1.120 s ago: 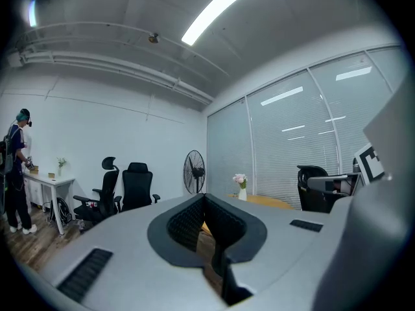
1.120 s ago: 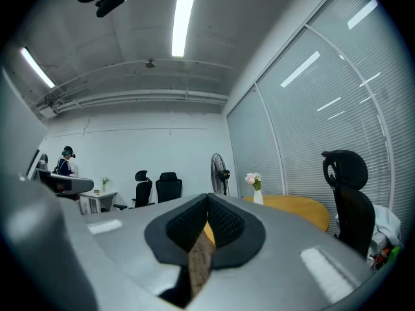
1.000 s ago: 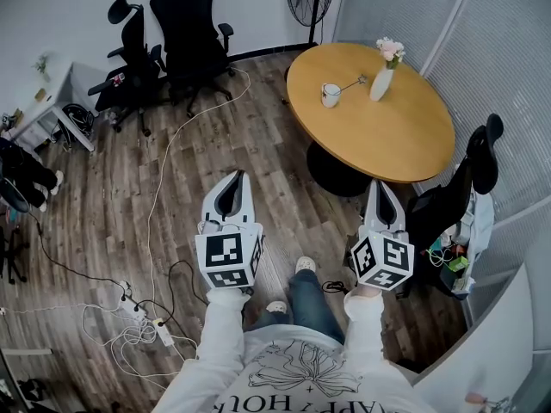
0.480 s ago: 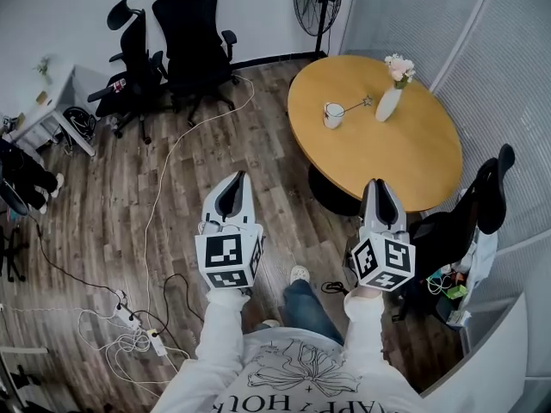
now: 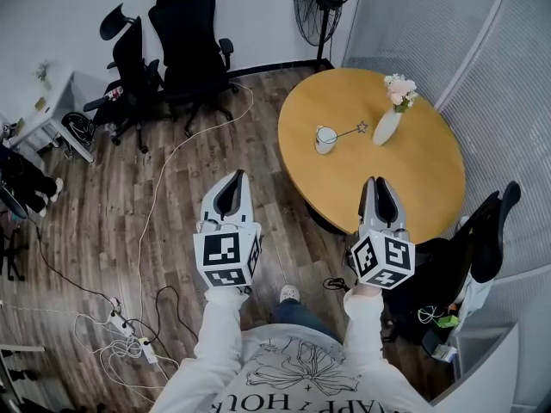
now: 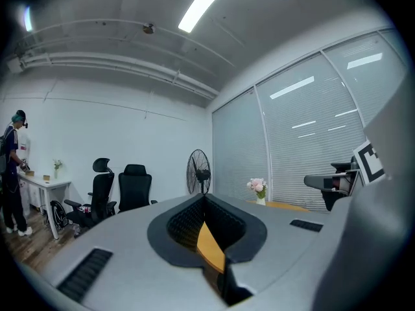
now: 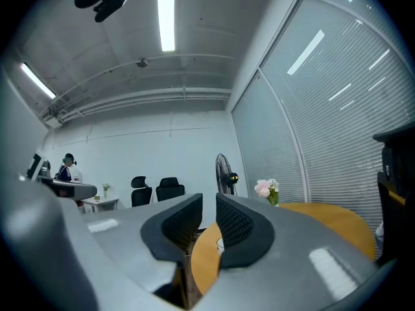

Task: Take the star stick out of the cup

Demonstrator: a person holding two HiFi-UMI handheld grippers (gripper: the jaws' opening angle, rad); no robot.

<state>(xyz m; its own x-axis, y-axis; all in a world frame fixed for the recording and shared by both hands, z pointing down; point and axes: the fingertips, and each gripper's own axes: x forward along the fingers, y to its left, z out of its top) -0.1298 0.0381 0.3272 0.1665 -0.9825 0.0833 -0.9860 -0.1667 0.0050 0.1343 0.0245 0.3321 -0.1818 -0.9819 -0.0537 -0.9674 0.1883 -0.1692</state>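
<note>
Star stick [image 5: 349, 132] leaned rightward out of cup [image 5: 325, 139], spotted well ahead-left of right gripper [image 5: 380, 183] (nearer one), jaws just been parting, nothing between. Left gripper [image 5: 238, 175] pinched closed.

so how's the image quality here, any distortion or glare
Head view: strong fisheye, the blinds bow, but it is sharp and evenly lit. Left gripper view: black corners, ceiling light blown out white. Right gripper view: same black corners, light strip glaring.

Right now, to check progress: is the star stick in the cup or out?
In: the star stick stands slanted in the cup, its star end beyond the rim.
</note>
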